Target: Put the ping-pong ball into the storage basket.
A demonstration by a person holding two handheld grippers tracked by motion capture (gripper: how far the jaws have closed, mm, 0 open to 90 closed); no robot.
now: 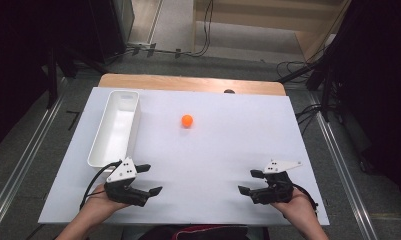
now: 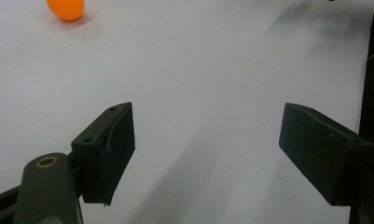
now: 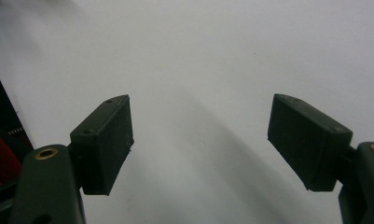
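A small orange ball point(image 1: 187, 120) lies alone on the white table top point(image 1: 213, 150), a little behind its middle; the left gripper view catches the ball point(image 2: 66, 8) at its top left. My left gripper point(image 1: 150, 179) rests near the front left of the table, jaws apart, with nothing between them point(image 2: 208, 154). At the front right, my right gripper point(image 1: 249, 182) is held the same way, open over bare white surface point(image 3: 201, 144). Both point inward toward each other, well in front of the ball.
A long white bin point(image 1: 115, 127) stands along the table's left side, just behind the left gripper. A wooden strip point(image 1: 188, 82) shows at the table's far edge. Cables point(image 1: 308, 112) and dark stands lie on the floor around.
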